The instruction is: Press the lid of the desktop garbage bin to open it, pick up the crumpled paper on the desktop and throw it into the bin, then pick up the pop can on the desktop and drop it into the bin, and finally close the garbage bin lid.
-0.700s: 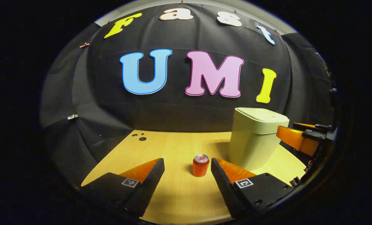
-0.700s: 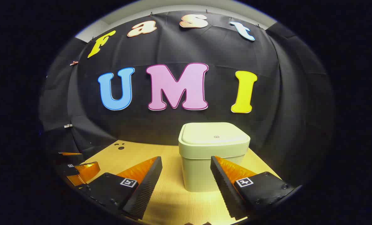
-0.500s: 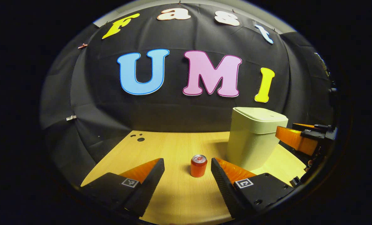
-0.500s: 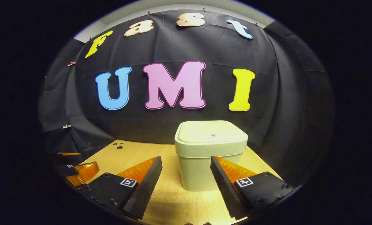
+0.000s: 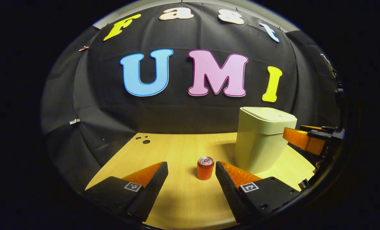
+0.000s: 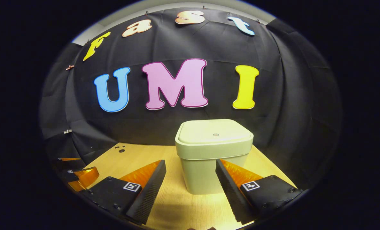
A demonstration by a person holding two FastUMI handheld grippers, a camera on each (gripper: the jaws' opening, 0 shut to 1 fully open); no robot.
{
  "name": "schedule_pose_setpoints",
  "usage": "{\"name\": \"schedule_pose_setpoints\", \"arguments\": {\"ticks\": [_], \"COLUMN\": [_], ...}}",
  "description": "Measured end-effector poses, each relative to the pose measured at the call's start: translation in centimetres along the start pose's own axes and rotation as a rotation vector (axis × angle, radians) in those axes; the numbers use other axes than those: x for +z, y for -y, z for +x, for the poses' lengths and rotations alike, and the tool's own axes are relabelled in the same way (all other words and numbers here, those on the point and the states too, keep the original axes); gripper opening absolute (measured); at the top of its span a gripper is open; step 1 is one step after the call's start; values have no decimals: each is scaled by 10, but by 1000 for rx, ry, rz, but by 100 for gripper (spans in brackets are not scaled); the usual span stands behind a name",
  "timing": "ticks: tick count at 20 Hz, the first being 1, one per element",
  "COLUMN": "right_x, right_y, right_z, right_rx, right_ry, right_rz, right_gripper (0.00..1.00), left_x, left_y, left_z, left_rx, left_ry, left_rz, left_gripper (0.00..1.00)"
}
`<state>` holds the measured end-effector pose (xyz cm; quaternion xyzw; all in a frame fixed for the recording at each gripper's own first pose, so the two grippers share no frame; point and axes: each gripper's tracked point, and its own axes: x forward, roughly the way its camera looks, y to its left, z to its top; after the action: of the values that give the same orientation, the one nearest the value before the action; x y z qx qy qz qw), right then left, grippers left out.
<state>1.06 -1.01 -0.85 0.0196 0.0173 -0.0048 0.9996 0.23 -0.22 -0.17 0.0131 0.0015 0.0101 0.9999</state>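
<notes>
While the right claw (image 6: 190, 188) lifts slightly toward the bin (image 6: 213, 153), its lid (image 6: 213, 132) shut, both claws gape empty; left claw (image 5: 191, 188) faces the can (image 5: 205, 168) on the bench (image 5: 177, 153). Lid-press comes next.

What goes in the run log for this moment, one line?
bin: lid shut | can: upright on table | left hand-held gripper: open, empty | right hand-held gripper: open, facing bin

One garbage bin (image 6: 213, 159) (lid down), one pop can (image 5: 205, 168), one wooden desktop (image 5: 180, 153), two claws (image 5: 191, 182) (image 6: 190, 183)
</notes>
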Motion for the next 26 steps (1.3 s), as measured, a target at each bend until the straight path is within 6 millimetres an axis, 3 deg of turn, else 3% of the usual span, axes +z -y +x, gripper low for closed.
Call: {"name": "schedule_pose_setpoints", "arguments": {"ticks": [12,14,18,21,24,26], "right_x": [2,5,6,0,-9,-17], "right_y": [-10,-11,-15,-16,-19,-27], "right_z": [9,7,9,10,11,13], "right_rx": [26,24,32,44,65,96], "right_ry": [-4,5,-3,-15,-49,-86], "right_rz": [-54,-65,-81,-98,-69,-51], "right_gripper": [95,71,50,24,9,7], "left_x": [0,-1,-3,-6,-6,-9], "left_y": [-6,-3,2,1,-1,-2], "left_z": [12,14,17,18,19,21], "left_rx": [11,0,-18,-23,-21,-24], "left_ry": [5,8,-2,-6,-11,-18], "left_rz": [-25,-24,-20,-23,-26,-29], "left_gripper": [96,96,95,96,96,95]}}
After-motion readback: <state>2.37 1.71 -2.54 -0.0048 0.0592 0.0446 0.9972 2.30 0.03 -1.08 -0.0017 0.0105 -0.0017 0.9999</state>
